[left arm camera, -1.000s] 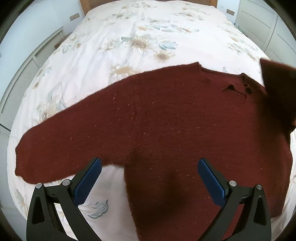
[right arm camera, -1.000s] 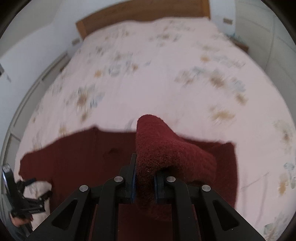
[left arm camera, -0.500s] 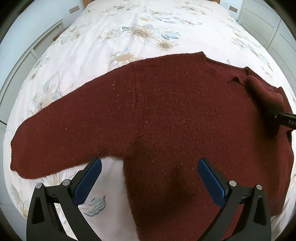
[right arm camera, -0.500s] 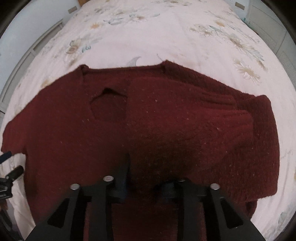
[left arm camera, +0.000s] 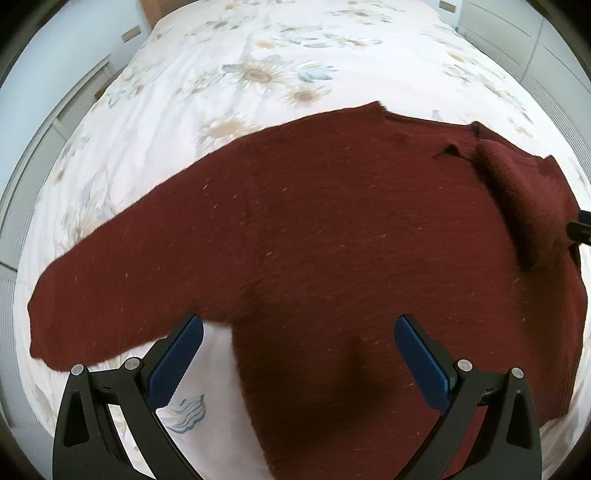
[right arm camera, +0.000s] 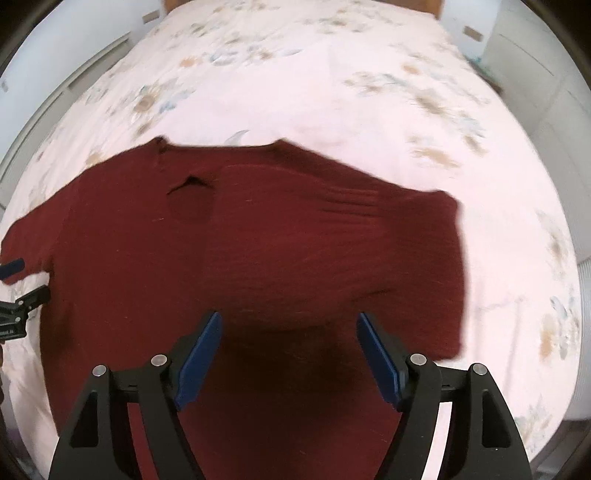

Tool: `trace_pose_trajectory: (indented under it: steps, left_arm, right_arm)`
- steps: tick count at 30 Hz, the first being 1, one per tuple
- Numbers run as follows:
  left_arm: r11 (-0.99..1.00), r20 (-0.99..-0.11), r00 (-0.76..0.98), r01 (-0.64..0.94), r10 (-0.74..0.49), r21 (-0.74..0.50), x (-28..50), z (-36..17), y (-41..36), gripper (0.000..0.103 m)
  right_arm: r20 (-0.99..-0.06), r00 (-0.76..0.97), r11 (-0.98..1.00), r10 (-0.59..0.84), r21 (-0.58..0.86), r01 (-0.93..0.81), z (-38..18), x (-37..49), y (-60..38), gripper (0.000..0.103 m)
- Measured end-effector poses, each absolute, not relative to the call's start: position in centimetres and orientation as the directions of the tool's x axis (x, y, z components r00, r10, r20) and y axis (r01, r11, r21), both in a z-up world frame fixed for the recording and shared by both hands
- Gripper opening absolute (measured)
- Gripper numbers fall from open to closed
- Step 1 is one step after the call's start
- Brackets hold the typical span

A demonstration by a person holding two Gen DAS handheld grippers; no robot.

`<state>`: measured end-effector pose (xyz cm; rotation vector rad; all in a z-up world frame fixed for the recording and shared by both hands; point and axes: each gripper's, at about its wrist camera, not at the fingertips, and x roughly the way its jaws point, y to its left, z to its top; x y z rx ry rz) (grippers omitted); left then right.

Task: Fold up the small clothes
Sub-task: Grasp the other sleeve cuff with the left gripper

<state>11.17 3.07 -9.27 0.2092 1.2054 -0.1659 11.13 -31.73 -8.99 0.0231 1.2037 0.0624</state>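
A dark red knit sweater [left arm camera: 332,236] lies flat on the bed, neck away from me. Its left sleeve [left arm camera: 110,280] stretches out to the left. Its right sleeve [right arm camera: 332,240] lies folded across the body; it also shows in the left wrist view [left arm camera: 524,199]. My left gripper [left arm camera: 295,328] is open and empty, above the sweater's lower left side near the armpit. My right gripper [right arm camera: 288,321] is open and empty, just above the folded sleeve. The left gripper's tip shows at the right wrist view's left edge [right arm camera: 14,295].
The bed carries a white duvet with a flower print [left arm camera: 258,74]. A wooden headboard [right arm camera: 173,3] is at the far end. White cupboards [left arm camera: 535,44] stand to the right and a white wall [left arm camera: 44,74] to the left.
My right gripper carried the right sleeve over the sweater's body, laid it down and opened, letting it go. My left gripper stayed open and shifted only slightly.
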Motion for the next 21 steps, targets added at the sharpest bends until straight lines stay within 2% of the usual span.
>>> trace_pose_trajectory:
  steps: [4,10,16,21]
  left_arm:
    - [0.956,-0.934,0.355,0.286,-0.034,0.073,11.4,-9.1,0.9,0.102]
    - [0.902,-0.930,0.360,0.423,-0.078,0.088,12.3,-8.8,-5.7,0.102]
    - [0.806,-0.915,0.377,0.580,-0.143,0.113,13.0,-8.1,-14.5,0.102]
    - [0.721,-0.924,0.354,0.678,-0.148,0.144,13.4,-9.5,-21.4,0.102]
  right_arm:
    - [-0.933,0.359,0.998,-0.016,0.004,0.055,-9.9,8.9,-35.6,0.079]
    - [-0.950,0.310,0.983,-0.041,0.017,0.183,-13.2,6.5,-40.5,0.079]
    - [-0.950,0.310,0.972,-0.045,0.030,0.231,-14.2,5.5,-42.8,0.079]
    - [-0.949,0.313,0.970,-0.037,0.041,0.239,-14.7,5.6,-43.5,0.079]
